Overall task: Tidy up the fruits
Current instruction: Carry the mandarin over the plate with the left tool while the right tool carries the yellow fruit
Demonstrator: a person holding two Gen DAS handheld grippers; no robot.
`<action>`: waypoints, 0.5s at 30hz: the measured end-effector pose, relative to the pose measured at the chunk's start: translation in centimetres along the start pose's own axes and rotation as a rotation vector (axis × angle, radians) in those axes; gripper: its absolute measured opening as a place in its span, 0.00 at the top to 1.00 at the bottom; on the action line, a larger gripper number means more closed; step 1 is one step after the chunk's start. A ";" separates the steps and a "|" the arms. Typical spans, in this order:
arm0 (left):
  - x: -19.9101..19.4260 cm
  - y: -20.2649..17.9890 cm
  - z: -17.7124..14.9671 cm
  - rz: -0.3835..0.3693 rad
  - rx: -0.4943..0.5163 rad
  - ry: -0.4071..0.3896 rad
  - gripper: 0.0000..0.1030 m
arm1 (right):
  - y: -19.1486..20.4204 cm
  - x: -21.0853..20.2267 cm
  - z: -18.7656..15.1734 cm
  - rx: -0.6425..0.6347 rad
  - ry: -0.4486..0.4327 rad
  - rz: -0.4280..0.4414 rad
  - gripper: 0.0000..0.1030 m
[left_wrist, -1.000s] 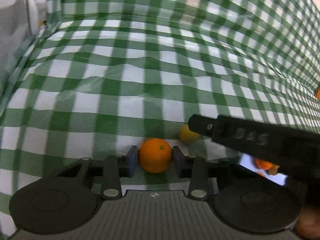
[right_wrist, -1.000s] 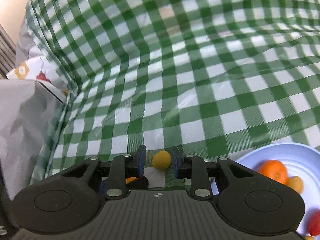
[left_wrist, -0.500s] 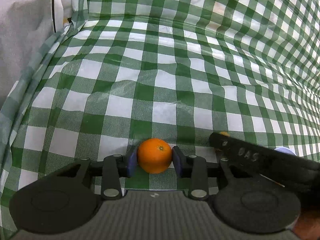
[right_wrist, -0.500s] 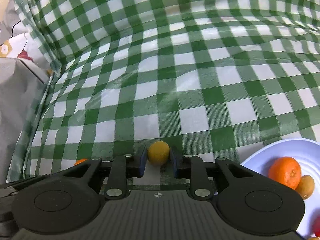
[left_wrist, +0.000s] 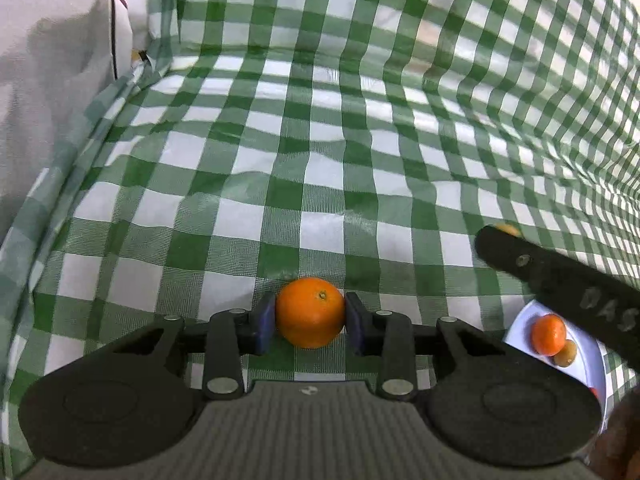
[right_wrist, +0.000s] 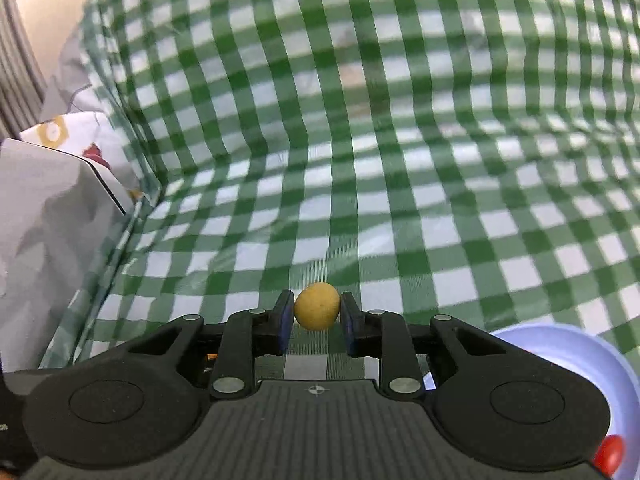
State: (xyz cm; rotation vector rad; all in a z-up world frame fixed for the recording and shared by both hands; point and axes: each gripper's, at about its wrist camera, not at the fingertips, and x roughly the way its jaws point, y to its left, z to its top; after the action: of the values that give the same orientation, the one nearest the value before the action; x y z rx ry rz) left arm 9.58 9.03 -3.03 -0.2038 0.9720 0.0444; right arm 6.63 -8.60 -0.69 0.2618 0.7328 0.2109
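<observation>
Keep left gripper [left_wrist: 310, 323] clamped on round orange fruit [left_wrist: 309, 312], right gripper [right_wrist: 316, 317] pinching small yellow ball-shaped fruit [right_wrist: 317, 306]; release over pale blue plate [right_wrist: 568, 344], right of fingers.

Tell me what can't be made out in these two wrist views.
- Plate, left wrist view: mostly hidden by the right hand-held gripper.
- Red fruit, right wrist view: cut off by the gripper body and frame edge.
- Yellow fruit, left wrist view: just a sliver shows.
</observation>
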 end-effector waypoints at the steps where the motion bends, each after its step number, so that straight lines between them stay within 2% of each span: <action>1: -0.4 0.0 -0.2 0.002 0.001 -0.006 0.62 | 0.1 -0.8 0.1 0.000 -0.012 0.007 0.75; 9: -5.6 1.6 -1.9 0.002 0.007 -0.068 0.61 | 0.2 -8.8 -0.8 -0.089 -0.087 0.020 0.75; 11: -7.1 2.2 -2.9 0.011 0.005 -0.081 0.61 | -0.1 -9.6 -1.2 -0.089 -0.091 0.019 0.75; 14: -9.2 2.6 -4.4 0.013 0.006 -0.093 0.61 | -1.1 -12.3 -4.5 -0.082 -0.100 0.005 0.75; 15: -9.8 2.6 -4.9 0.011 0.008 -0.098 0.61 | -1.4 -12.5 -5.2 -0.072 -0.075 -0.008 0.75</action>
State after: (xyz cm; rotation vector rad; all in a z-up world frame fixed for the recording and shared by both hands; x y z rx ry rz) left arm -0.29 11.19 1.99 -0.1873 0.8754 0.0599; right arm -5.89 -12.61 3.03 0.1968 0.6507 0.2182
